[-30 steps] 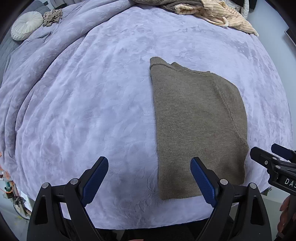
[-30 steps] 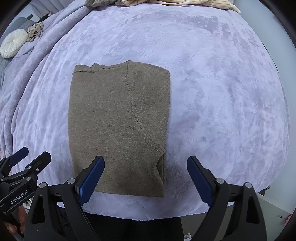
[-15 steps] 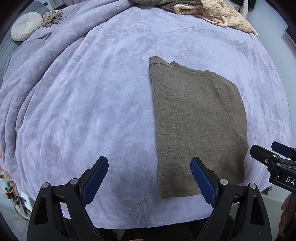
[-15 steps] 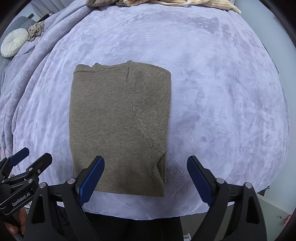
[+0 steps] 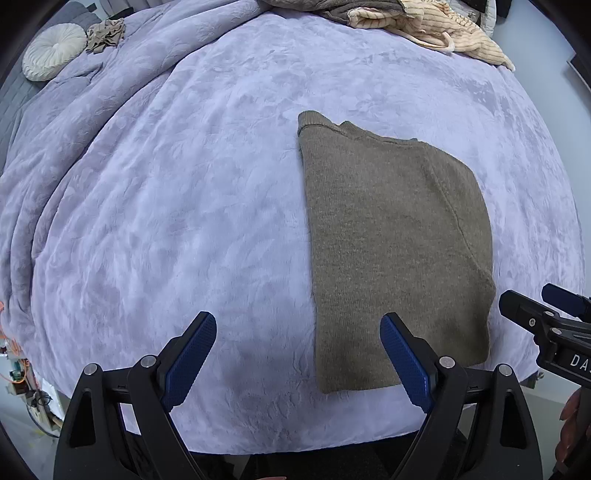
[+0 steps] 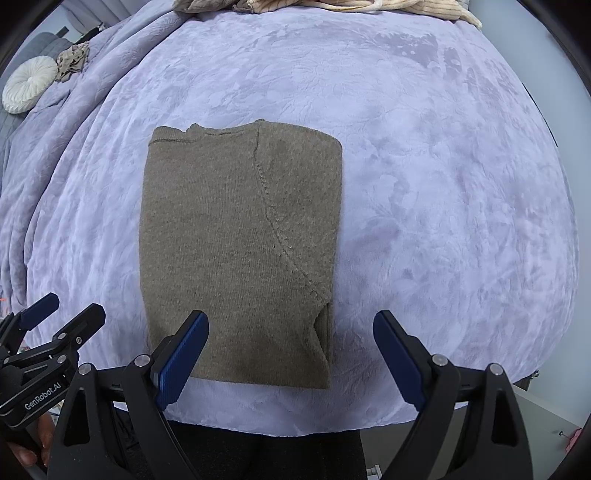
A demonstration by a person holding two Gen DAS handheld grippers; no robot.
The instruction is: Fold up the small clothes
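Sweater (image 5: 399, 254), olive knit, folded into a neat rectangle, flat on lavender blanket (image 5: 184, 206) near the bed's front edge.

Left view only: left tool (image 5: 298, 354) with blue pads spread wide, nothing between them, hanging above blanket and the sweater's left lower corner; right tool's side at the far right edge, with white letters "DA" and the rest cut off; fingertips of a hand (image 5: 572, 424) at the lower right; cream striped garment (image 5: 454, 33) at the far edge, seen more fully than from the right.

Right view only: right tool (image 6: 291, 350) likewise released, pads wide apart, empty, above the sweater's right lower corner; curved sleeve seam and folded-under flap at that corner, clear here; "GenRobot.AI" printed white on the left tool's body at lower left; grey floor or furniture at the lower right corner.

Both views: round white cushion (image 6: 29, 88) and crumpled tan cloth (image 6: 72, 61), far left, well apart from the sweater.
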